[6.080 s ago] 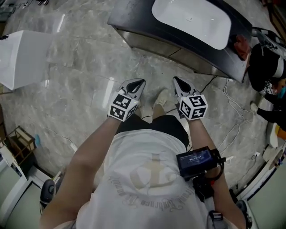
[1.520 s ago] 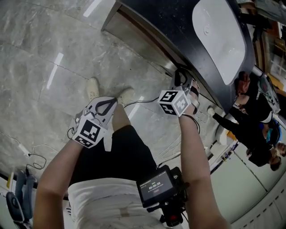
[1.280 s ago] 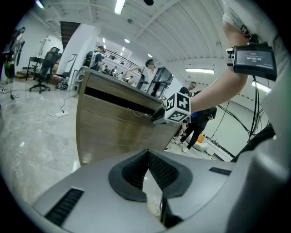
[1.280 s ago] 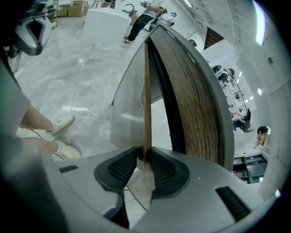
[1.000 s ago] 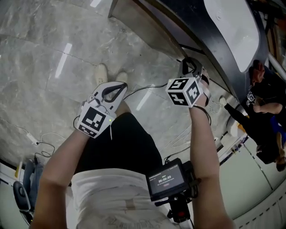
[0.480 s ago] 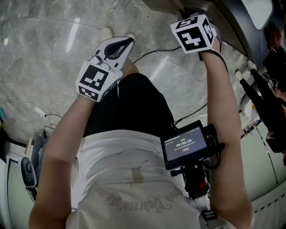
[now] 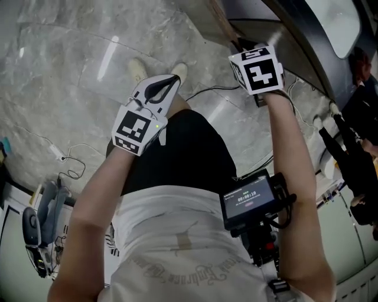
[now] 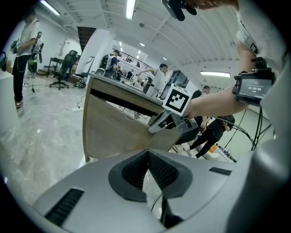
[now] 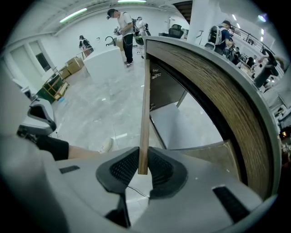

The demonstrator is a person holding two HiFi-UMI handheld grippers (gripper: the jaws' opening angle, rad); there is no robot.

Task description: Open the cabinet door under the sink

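This looks like a large open lab or test hall, not a home. The sink cabinet (image 8: 113,132) stands alone on a polished, marble-pattern floor (image 7: 65,59), and loose cables (image 7: 57,153) lie near it. Above it run long ceiling strip lights (image 8: 131,8). Behind it are office chairs (image 8: 63,68). Farther from it stand several people (image 9: 123,27) and what may be cardboard boxes (image 9: 75,64).

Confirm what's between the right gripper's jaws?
In the right gripper view, the cabinet door edge sits between the jaws of the right gripper, which have just been closing and pinch it.
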